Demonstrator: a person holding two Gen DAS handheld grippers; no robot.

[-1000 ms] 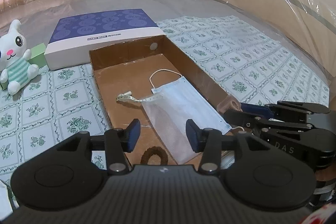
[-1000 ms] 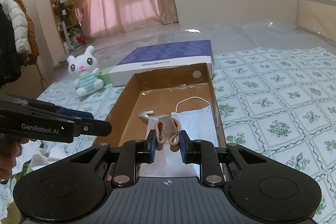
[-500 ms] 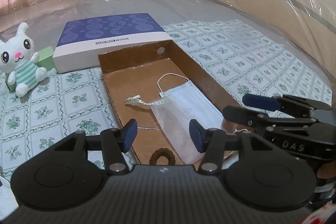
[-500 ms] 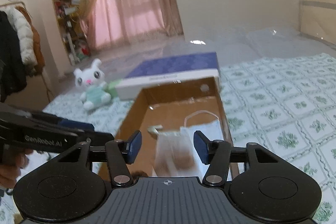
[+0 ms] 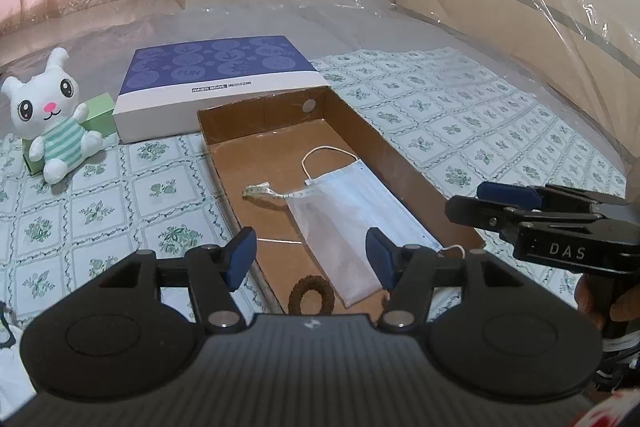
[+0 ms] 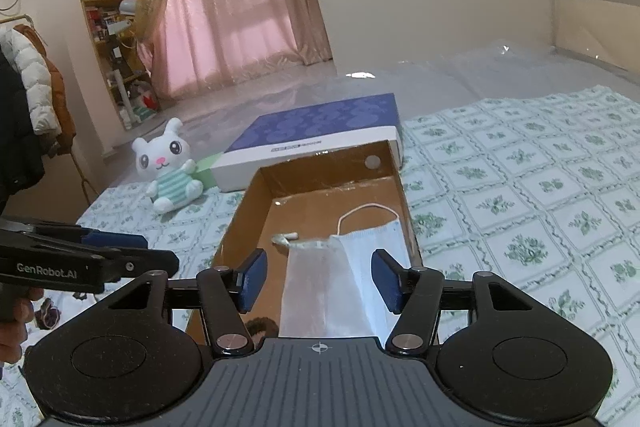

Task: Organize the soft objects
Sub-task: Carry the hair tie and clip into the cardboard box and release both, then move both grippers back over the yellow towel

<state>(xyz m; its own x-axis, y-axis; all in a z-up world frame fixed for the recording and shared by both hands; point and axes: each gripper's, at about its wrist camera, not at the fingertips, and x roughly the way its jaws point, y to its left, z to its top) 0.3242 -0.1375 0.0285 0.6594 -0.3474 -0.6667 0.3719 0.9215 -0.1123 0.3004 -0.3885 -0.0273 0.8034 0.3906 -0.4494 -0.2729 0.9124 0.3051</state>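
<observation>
An open brown cardboard box [image 5: 404,163] [image 6: 240,219] lies on the patterned sheet. In it lie a blue face mask [image 5: 376,199] [image 6: 376,263], a white mesh pouch [image 5: 332,243] [image 6: 312,291], a rolled tape measure [image 5: 260,191] [image 6: 285,237] and a brown scrunchie [image 5: 311,294] [image 6: 260,327] at the near end. My left gripper [image 5: 312,259] is open and empty above the box's near end. My right gripper [image 6: 320,279] is open and empty over the pouch; it also shows in the left wrist view [image 5: 508,203].
A white plush rabbit [image 5: 50,119] [image 6: 170,167] sits left of the box against a green block [image 5: 100,113]. A blue-and-white box lid [image 5: 216,83] [image 6: 320,135] lies behind the box. A coat rack [image 6: 24,99] and shelves [image 6: 108,27] stand at far left.
My right gripper opened and let go of the scrunchie, which now lies in the box's near end. Both grippers have pulled back and up from the box.
</observation>
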